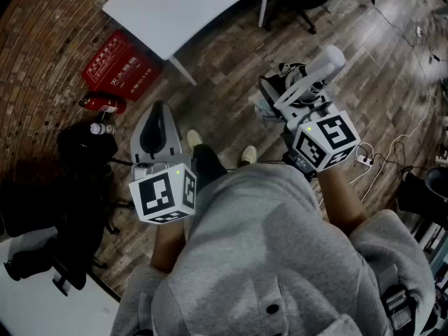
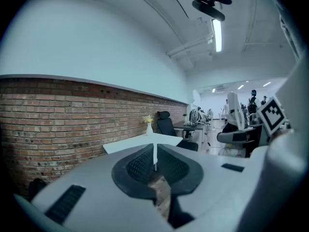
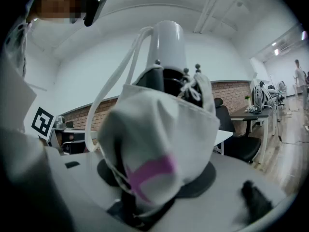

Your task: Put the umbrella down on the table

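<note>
My right gripper [image 1: 292, 95] is shut on a folded umbrella [image 1: 283, 82] with pale fabric and a white handle [image 1: 329, 60] that sticks out ahead, held over the wooden floor. In the right gripper view the umbrella [image 3: 159, 129] fills the space between the jaws, its white strap looping to the left. My left gripper [image 1: 157, 130] is held out beside it at the left, open, its dark pad [image 2: 154, 166] bare with nothing between the jaws. The white table [image 1: 175, 5] stands ahead at the top of the head view, well beyond both grippers, and shows as the white table [image 2: 145, 141] in the left gripper view.
A red box [image 1: 119, 65], a fire extinguisher [image 1: 105, 103] and a bottle [image 1: 101, 128] lie by the brick wall at the left. Dark bags [image 1: 70, 180] sit lower left. A power strip with cables [image 1: 364, 161] lies right. A small vase [image 2: 148, 125] stands on the table.
</note>
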Demonstrator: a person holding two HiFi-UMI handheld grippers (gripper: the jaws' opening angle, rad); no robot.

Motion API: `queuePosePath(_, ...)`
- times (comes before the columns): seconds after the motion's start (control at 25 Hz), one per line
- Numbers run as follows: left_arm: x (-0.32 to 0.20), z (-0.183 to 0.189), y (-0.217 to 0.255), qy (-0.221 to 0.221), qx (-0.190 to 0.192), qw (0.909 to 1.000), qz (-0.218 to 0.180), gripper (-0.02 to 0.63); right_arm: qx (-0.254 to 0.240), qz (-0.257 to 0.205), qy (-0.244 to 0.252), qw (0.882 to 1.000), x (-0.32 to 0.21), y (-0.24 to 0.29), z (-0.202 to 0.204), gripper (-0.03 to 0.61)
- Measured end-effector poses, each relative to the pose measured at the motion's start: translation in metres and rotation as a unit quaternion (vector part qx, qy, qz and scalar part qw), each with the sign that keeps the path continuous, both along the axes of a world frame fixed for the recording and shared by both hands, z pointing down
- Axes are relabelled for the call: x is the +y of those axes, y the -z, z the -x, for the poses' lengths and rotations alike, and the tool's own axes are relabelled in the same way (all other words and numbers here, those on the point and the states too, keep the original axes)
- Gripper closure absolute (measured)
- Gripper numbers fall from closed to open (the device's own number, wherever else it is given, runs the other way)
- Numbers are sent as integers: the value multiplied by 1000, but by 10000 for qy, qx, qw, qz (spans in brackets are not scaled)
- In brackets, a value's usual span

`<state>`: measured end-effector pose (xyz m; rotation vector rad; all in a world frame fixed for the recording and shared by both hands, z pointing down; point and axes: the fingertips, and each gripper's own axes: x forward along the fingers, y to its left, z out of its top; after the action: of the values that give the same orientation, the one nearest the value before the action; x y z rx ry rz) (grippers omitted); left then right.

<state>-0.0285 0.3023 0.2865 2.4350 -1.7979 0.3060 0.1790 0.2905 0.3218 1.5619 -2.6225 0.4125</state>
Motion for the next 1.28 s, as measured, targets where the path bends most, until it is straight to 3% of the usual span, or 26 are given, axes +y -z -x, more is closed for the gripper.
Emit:
queuePosePath(0.68,5,-8,-3,-7,51,10000,-13,581,-220,-68,200,9995,11,4,2,356)
queuePosePath(1.28,-57,3,-16,-151,97,9997,149,581,-68,-8,62,10000,-47,-3,14,356)
